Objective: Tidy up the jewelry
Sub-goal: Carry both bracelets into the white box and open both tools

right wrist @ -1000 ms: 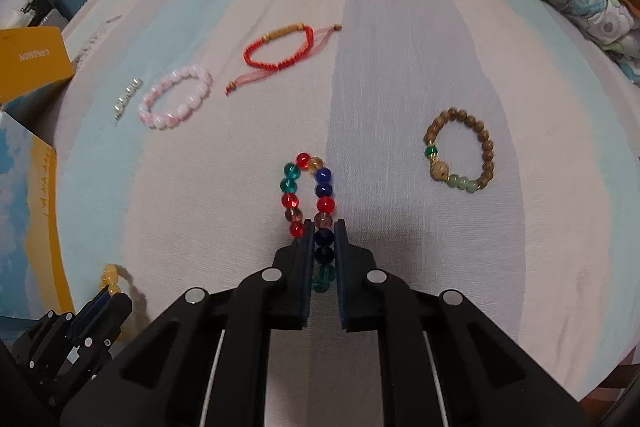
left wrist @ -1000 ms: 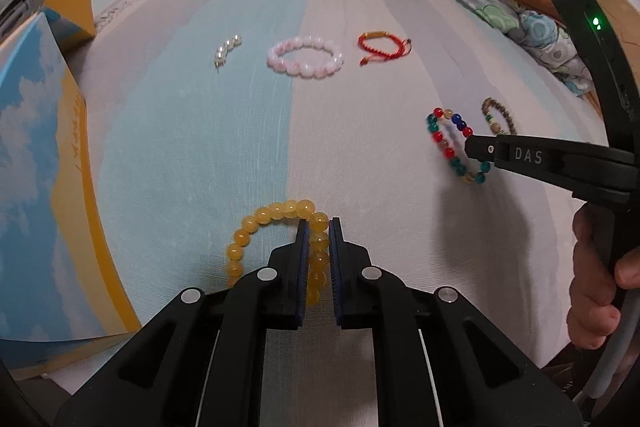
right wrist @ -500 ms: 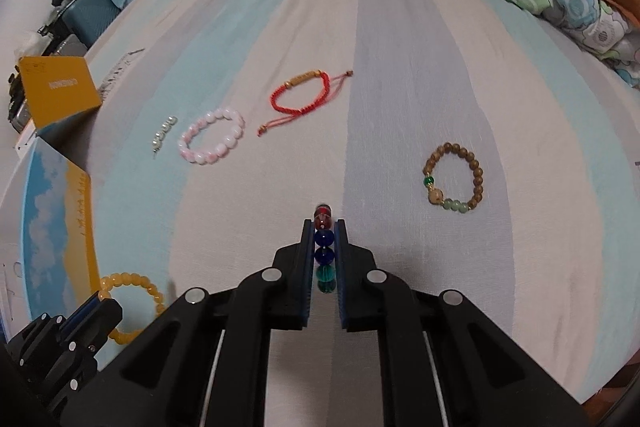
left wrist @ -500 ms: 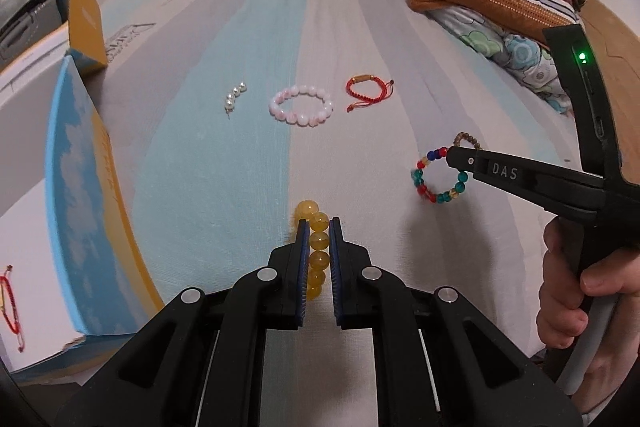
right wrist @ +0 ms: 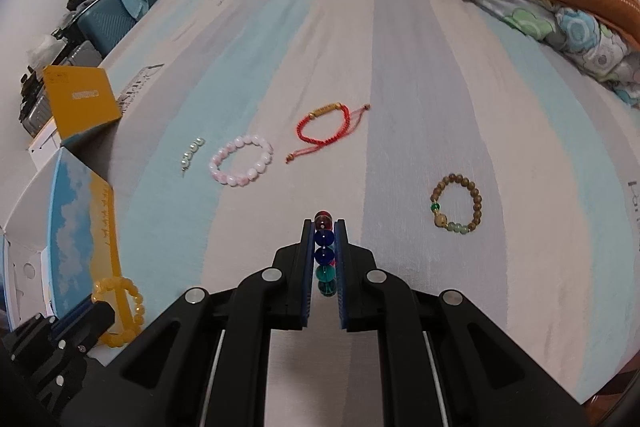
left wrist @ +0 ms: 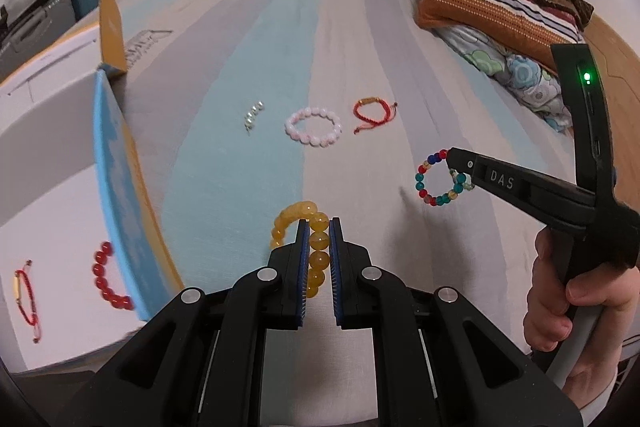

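Since a second ago, we have lifted both bracelets clear of the striped bedspread [right wrist: 400, 75], which now looks farther below us. Our left gripper [left wrist: 319, 227] is pinched tight on the yellow bead bracelet [left wrist: 316, 251], whose loop hangs in the air ahead of the fingers. Our right gripper [right wrist: 324, 227] is clamped on the multicoloured bead bracelet [right wrist: 324, 247]; in the left view that bracelet [left wrist: 430, 179] dangles as a ring from the gripper tip, with the right hand [left wrist: 560, 307] wrapped around the handle. Lying on the bedspread, in a row, are a short string of pearls [right wrist: 191, 153], a pink bead bracelet [right wrist: 241, 166] just beside it, and a red cord bracelet [right wrist: 324, 131]. A brown wooden bead bracelet [right wrist: 456, 203] lies well apart to the right. At the left edge stands an open box [left wrist: 116, 163] with a blue and yellow flap, and inside it rest a red bead bracelet [left wrist: 106, 283] and another red cord bracelet [left wrist: 26, 299].
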